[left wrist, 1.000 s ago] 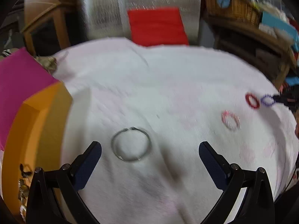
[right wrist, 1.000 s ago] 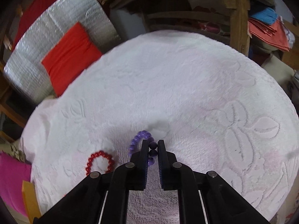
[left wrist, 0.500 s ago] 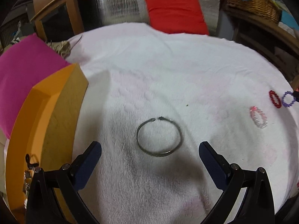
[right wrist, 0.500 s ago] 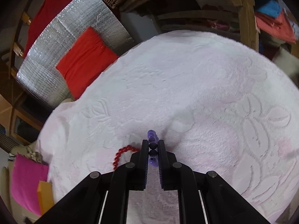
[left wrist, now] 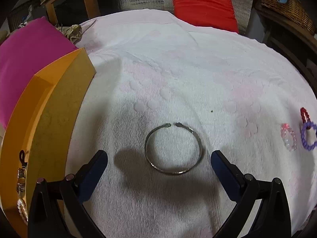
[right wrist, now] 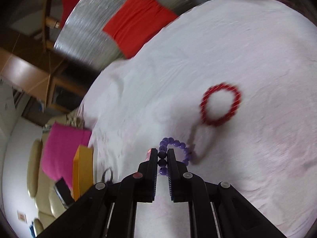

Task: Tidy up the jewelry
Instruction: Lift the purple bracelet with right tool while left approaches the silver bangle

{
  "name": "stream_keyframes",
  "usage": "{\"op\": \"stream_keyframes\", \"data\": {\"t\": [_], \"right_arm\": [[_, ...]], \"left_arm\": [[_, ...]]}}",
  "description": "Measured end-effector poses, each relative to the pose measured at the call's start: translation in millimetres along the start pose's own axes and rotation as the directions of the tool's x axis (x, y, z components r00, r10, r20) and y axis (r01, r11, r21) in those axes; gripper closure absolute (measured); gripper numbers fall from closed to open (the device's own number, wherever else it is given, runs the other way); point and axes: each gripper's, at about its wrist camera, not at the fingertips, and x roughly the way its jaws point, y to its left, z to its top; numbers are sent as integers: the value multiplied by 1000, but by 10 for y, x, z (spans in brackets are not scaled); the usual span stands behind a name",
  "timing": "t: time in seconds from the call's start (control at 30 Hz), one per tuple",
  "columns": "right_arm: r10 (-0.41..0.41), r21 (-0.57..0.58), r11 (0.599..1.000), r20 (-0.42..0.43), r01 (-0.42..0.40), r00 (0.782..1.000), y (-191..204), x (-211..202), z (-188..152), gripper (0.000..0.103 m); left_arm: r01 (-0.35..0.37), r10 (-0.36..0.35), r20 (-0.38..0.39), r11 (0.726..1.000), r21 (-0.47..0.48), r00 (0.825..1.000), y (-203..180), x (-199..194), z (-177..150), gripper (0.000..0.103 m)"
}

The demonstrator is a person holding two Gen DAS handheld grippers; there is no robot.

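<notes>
A silver open bangle (left wrist: 173, 148) lies flat on the white towel (left wrist: 178, 75), just ahead of and between the tips of my left gripper (left wrist: 159, 159), which is open and empty. My right gripper (right wrist: 162, 156) is shut on a purple bead bracelet (right wrist: 174, 148) and holds it above the towel; it shows in the left wrist view (left wrist: 309, 136) too. A red bead bracelet (right wrist: 220, 107) lies on the towel beyond it, also in the left view (left wrist: 304, 114). A pink bead bracelet (left wrist: 288, 137) lies at the right.
An orange box (left wrist: 45, 123) stands at the left with jewelry (left wrist: 20, 180) inside, also seen in the right wrist view (right wrist: 82, 168). A magenta cloth (left wrist: 25, 59) lies behind it. A red cushion (left wrist: 203, 6) leans against silver foil at the back. Wooden shelves with a wicker basket (left wrist: 281, 4) stand at the right.
My left gripper has moved in on the bangle, which now lies between its tips. My right gripper has lifted the purple bracelet off the towel and swung left, away from the red bracelet.
</notes>
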Motion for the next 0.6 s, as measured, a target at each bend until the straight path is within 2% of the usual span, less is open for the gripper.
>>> {"op": "stream_keyframes", "data": {"t": [0.1, 0.17, 0.23, 0.47, 0.6], "right_arm": [[1, -9, 1000, -15, -2, 1000, 58, 71, -59, 93], [5, -1, 1000, -15, -5, 1000, 30, 61, -92, 93], [-5, 12, 1000, -4, 5, 1000, -5, 46, -88, 93], [-27, 19, 999, -5, 27, 1000, -13, 77, -52, 93], [-38, -30, 999, 20, 38, 999, 69, 38, -64, 93]], "left_arm": [[42, -42, -5, 999, -5, 999, -21, 12, 15, 13], [60, -60, -20, 998, 3, 998, -55, 46, 7, 28], [62, -62, -12, 998, 25, 998, -108, 43, -2, 38], [95, -96, 21, 995, 41, 995, -137, -33, 14, 42], [115, -118, 44, 991, 68, 992, -191, -113, 7, 42]]}}
